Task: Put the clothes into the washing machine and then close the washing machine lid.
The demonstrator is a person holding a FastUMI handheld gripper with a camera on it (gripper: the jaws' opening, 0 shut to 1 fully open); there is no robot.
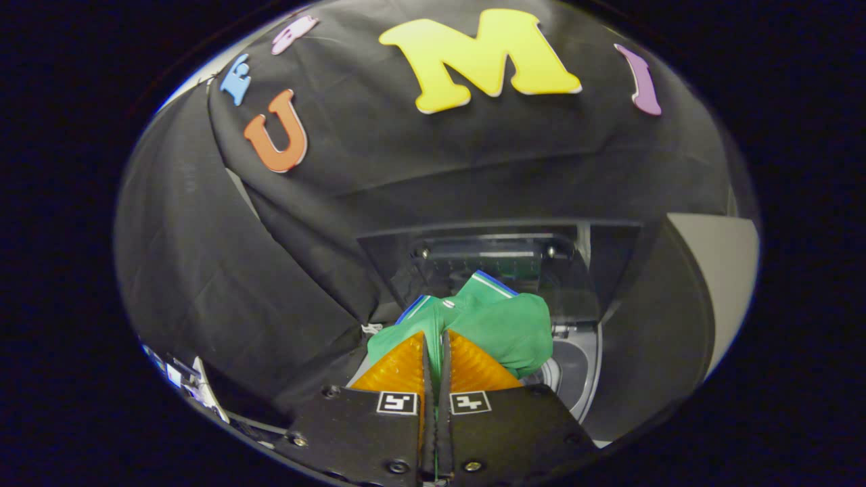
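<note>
In the gripper view, the gripper had its fingers clenched on a green garment with blue-and-white trim, which bunched just ahead of them above the washing machine opening, beneath its raised lid.

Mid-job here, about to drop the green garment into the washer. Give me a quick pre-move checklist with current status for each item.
1. Grip on the green garment: ok. The gripper has both fingers closed on the cloth, which bunches out just ahead of them.
2. Washing machine lid raised: ok, it stands open beyond the garment.
3. Garment over the washing machine opening: ok, the cloth hangs above the rim and drum area.
4. Drum free of obstructions: cannot tell, the garment hides most of the inside.
5. Cloth trailing outside the rim: cannot tell, the lower part is hidden behind the fingers.
</note>
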